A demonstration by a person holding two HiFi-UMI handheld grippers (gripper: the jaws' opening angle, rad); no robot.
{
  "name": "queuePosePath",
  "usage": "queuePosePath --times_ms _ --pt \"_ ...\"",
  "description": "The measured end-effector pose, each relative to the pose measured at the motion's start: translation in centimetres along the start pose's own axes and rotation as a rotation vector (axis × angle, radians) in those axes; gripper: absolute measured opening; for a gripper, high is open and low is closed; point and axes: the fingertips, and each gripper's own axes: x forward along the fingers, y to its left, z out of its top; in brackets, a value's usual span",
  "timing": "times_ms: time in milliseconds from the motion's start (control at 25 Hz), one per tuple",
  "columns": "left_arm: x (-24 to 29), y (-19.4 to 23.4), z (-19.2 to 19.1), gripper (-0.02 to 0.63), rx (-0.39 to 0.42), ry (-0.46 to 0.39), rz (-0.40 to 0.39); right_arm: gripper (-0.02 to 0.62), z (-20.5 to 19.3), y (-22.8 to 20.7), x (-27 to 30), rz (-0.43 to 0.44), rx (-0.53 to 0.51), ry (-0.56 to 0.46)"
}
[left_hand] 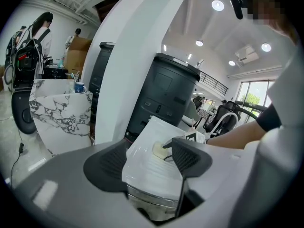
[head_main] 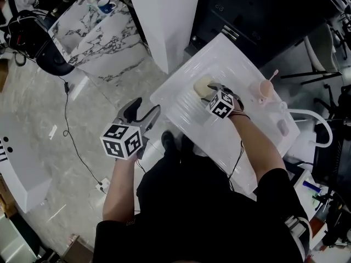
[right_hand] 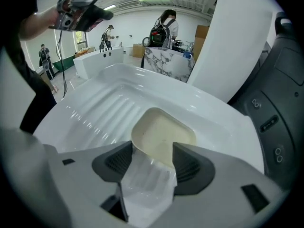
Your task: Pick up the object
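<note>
A cream, shallow rectangular dish (head_main: 201, 85) lies on the ribbed white tray (head_main: 184, 119). In the right gripper view the dish (right_hand: 164, 133) fills the middle, and its near edge reaches in between the jaws of my right gripper (right_hand: 152, 159), which stand apart on either side of it. The head view shows that right gripper (head_main: 211, 94) at the dish's near side. My left gripper (head_main: 146, 112) hangs over the floor left of the tray, open and empty. From the left gripper view (left_hand: 149, 164) the dish (left_hand: 157, 149) lies well ahead.
A pink cup (head_main: 265, 90) stands at the tray's far right side. A white column (head_main: 167, 21) and a black machine (head_main: 263, 15) rise behind the tray. A marble counter (head_main: 93, 32) stands to the far left. A cable (head_main: 68, 119) runs across the floor.
</note>
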Motion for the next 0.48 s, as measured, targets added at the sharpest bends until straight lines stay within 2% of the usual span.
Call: queuePosePath --times_ms 160,320,360,480 --pt "0.0 -0.1 -0.9 0.305 -0.011 0.015 0.011 0.261 0.3 -0.2 0.2 0.069 -0.003 -0.016" --pt "0.1 -0.4 -1.6 0.305 -0.017 0.027 0.01 0.184 0.3 0.7 0.4 0.184 0.062 -0.052" --pt "0.1 -0.5 -1.7 0.305 -0.017 0.028 0.01 0.147 0.3 1.0 0.4 0.198 0.066 -0.059" --pt "0.2 -0.7 -1.8 0.305 -0.02 0.029 0.006 0.108 0.5 1.8 0.1 0.176 -0.014 -0.058"
